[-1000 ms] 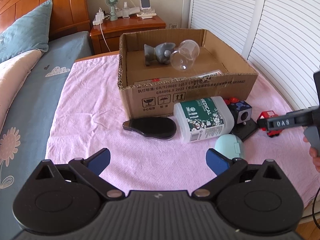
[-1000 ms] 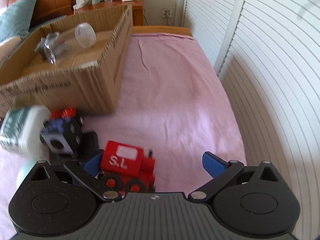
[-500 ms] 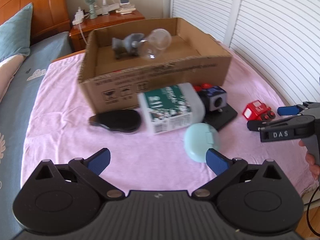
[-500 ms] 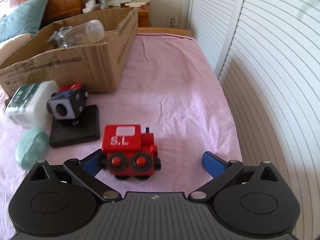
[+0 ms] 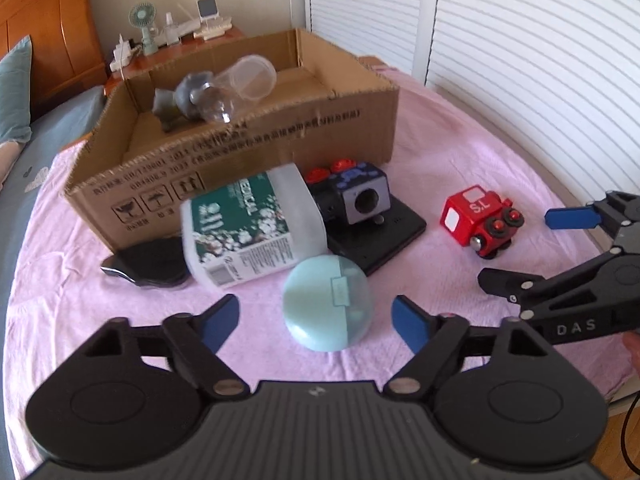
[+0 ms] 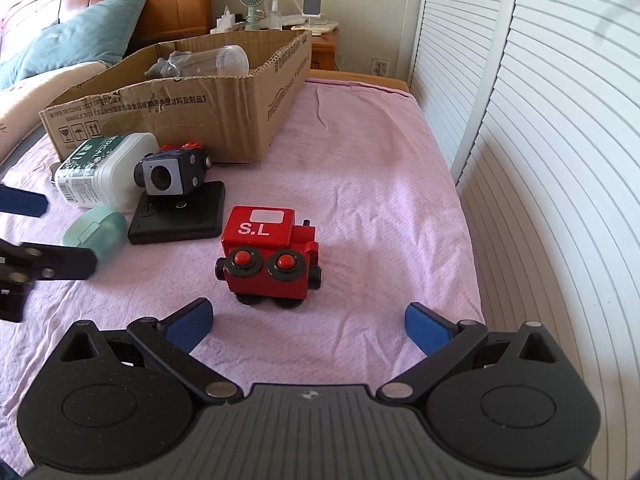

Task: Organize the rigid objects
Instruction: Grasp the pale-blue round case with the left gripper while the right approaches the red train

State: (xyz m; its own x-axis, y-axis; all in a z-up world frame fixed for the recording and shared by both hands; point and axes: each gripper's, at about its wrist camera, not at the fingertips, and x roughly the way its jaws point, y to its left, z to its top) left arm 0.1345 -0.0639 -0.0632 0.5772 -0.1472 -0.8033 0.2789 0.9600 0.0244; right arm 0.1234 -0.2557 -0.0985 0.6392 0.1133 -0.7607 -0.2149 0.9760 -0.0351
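Scene: bed w/ pink cloth [image 5: 460,128] spread over it; all items rest on this cloth.

Left gripper [image 5: 316,322]: jaws apart, closing. Mint round case [image 5: 328,304] sits between the blue pads [image 5: 218,322]; pads not touching it, gap visible both sides.

Right gripper [image 6: 308,322]: jaws wide apart, nothing between the pads. Red toy train [image 6: 270,254] stands just ahead of the opening, marked "S.L" on top, wheels facing the camera. In left wrist view the same gripper [image 5: 532,248] enters from the right, near the train [image 5: 482,222], no contact.

Item positions:
- Cardboard box [image 5: 240,152]: open top, at rear of cloth. Contains clear plastic jar [image 5: 240,88], lying on its side, and a grey object [image 5: 172,106] beside it; type of grey object not readable.
- White bottle w/ green label [image 5: 250,232]: on its side, against box front wall.
- Black flat oval item [image 5: 148,264]: left of bottle, partly hidden behind it.
- Dark cube toy [image 5: 352,196]: sits on black flat pad [image 5: 384,240], right of bottle.
- Mint case: in front of bottle and pad, close to both.
- Train: right of pad, apart from it.

Bkgd: wooden headboard, blue pillow [image 6: 80,44], nightstand w/ small fan [image 6: 252,0], white louvred doors [image 6: 540,120] at right.
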